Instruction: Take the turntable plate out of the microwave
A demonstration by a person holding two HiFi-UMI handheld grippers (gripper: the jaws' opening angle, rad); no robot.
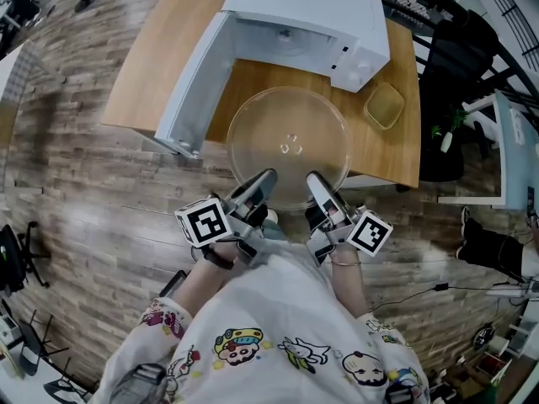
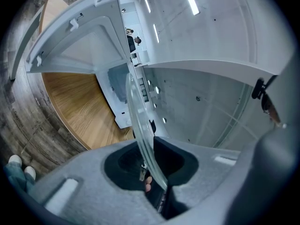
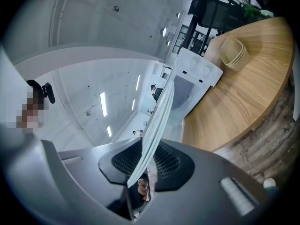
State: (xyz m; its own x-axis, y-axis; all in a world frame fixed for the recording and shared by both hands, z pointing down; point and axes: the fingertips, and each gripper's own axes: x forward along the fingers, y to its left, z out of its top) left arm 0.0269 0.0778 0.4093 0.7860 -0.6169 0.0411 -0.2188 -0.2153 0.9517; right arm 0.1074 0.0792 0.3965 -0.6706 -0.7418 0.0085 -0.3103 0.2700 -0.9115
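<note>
**Glass plate clear of the oven, pinched at its near rim by both grippers**

The turntable plate is outside the microwave. It lies level in front of the open cavity, over the near part of the wooden table, with its near rim reaching past the table's near edge. The microwave's door stands swung out to the left. A small yellowish tub sits on the table to the right of the plate, near it but apart.

The left gripper clamps the near-left rim, and its own view shows the glass edge running down between its pads. The right gripper pinches the near-right rim in the same way, the glass wedged between its jaws. Both grippers point level.

The removal looks all but done, and what remains is to set the plate down. I cannot tell whether the plate hangs just above the wood or already rests on it. The next move likely calls for lowering both hands evenly, keeping the glass flat and away from the door and the tub. Only then should the jaws let go.
</note>
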